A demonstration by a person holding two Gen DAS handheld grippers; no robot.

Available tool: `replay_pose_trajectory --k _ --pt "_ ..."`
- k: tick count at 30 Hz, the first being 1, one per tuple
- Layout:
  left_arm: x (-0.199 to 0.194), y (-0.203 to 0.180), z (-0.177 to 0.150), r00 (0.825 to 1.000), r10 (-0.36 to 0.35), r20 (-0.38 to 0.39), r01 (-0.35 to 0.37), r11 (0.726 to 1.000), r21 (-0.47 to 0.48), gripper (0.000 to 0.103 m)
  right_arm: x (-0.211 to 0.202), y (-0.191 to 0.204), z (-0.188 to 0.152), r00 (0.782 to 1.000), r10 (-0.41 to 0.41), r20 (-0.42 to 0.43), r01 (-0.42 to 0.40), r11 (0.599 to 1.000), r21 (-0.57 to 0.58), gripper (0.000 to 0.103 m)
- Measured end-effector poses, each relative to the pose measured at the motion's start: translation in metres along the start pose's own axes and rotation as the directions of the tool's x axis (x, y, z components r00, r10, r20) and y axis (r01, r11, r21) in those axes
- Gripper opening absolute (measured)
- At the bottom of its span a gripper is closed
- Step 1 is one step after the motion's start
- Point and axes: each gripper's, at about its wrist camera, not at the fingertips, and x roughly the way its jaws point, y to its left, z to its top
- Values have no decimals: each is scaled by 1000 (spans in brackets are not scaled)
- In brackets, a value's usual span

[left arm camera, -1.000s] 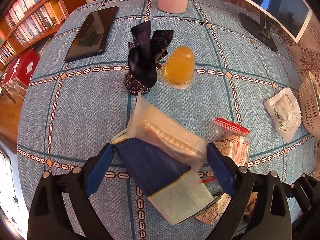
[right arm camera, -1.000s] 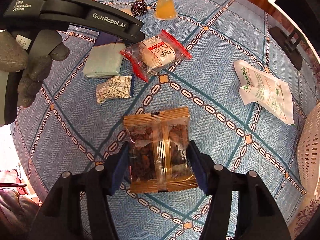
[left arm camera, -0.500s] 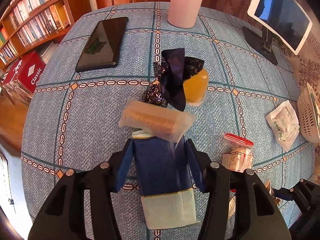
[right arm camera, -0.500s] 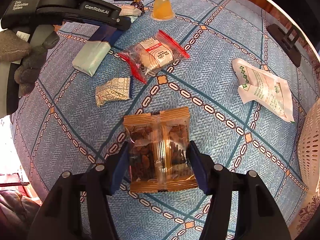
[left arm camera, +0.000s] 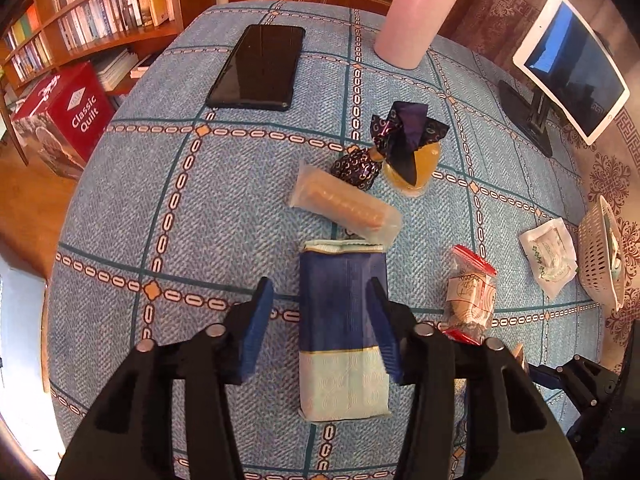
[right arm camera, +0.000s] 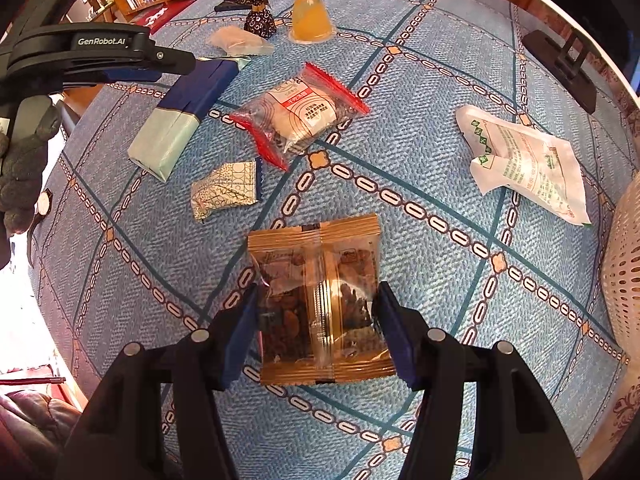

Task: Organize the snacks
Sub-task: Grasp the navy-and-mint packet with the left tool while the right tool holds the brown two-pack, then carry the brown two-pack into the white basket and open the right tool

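Note:
My left gripper (left arm camera: 320, 292) points down over a long blue pack with a pale green end (left arm camera: 344, 320). Its jaws are opening: the right pad still touches the pack and the left pad stands off it. A clear sleeve of round crackers (left arm camera: 344, 204) lies just beyond the pack. My right gripper (right arm camera: 316, 300) is shut on a brown packet of nuts (right arm camera: 316, 280), one pad against each side edge. A red-edged cake packet (right arm camera: 300, 116), a small patterned packet (right arm camera: 224, 190), a white green-printed packet (right arm camera: 528, 164), an orange jelly cup (right arm camera: 310, 20) and a purple wrapped sweet (right arm camera: 256, 12) lie on the blue tablecloth (right arm camera: 420, 92).
A white perforated basket (left arm camera: 600, 256) sits at the table's right edge. At the back stand a black phone (left arm camera: 260, 68), a pink bottle (left arm camera: 416, 12) and a tablet on a stand (left arm camera: 572, 64). A gloved hand (right arm camera: 24, 160) holds the left gripper. Bookshelves and a red box (left arm camera: 68, 108) are beyond the left edge.
The left gripper closed on the blue pack, turned it straight and shifted it; the cracker sleeve came off it. Its jaws have now widened a little. The right gripper and its packet stayed put.

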Motion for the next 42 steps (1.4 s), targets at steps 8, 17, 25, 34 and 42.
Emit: replay_pose_trajectory --k 8,17,25,34,42 --pt "11 -20 -17 999 16 -48 -15 1000 25 78 -1 -2 2 1000 4 1 -4 1000 16 58" --pt "23 -31 -25 990 131 -58 -123 985 121 51 -12 -20 -1 1000 25 10 -26 997 70 58" --pt "2 -30 -23 996 87 -20 -85 992 95 51 -25 -37 -3 999 36 41 -40 994 98 59" --pt "-23 -40 -30 999 39 13 -40 996 82 51 -56 -66 -20 994 41 103 -58 984 167 59" --pt "-41 -52 -36 999 29 37 -32 995 91 51 -82 -94 -26 987 20 162 -61 966 250 58"
